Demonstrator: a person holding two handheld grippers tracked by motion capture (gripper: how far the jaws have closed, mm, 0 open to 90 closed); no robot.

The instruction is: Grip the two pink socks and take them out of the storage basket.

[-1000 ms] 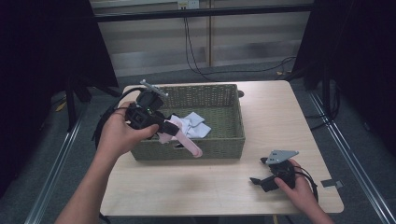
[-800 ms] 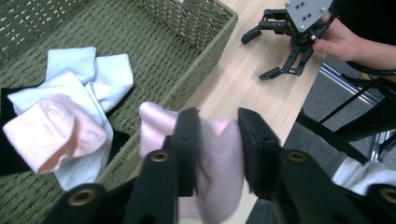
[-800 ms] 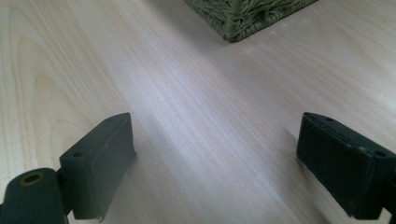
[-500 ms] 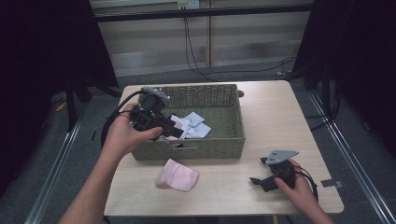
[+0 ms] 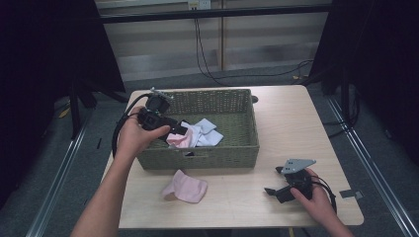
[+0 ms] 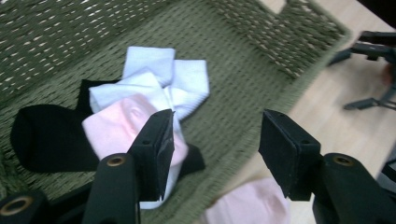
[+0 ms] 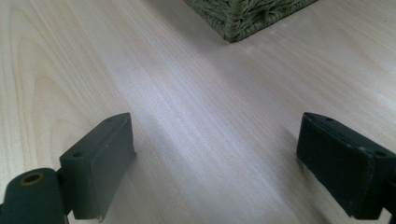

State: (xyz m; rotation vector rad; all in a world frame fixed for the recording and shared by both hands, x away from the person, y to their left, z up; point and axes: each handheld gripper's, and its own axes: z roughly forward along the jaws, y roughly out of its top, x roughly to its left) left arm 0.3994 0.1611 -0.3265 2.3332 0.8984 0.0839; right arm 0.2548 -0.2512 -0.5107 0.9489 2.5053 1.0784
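One pink sock lies on the table while both tongs, left and right, gape empty, with several more socks seemingly awaiting removal from the basket.

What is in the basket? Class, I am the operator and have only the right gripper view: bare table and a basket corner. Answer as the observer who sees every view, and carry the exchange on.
Observer: Socks. A pink sock, white socks and a black sock lie in the basket.
Operator: Is anything out on the table?
Observer: Yes, a second pink sock lies on the table, just in front of the basket.
Operator: Where is the left gripper?
Observer: The left gripper is over the basket's left end, jaws open and holding nothing.
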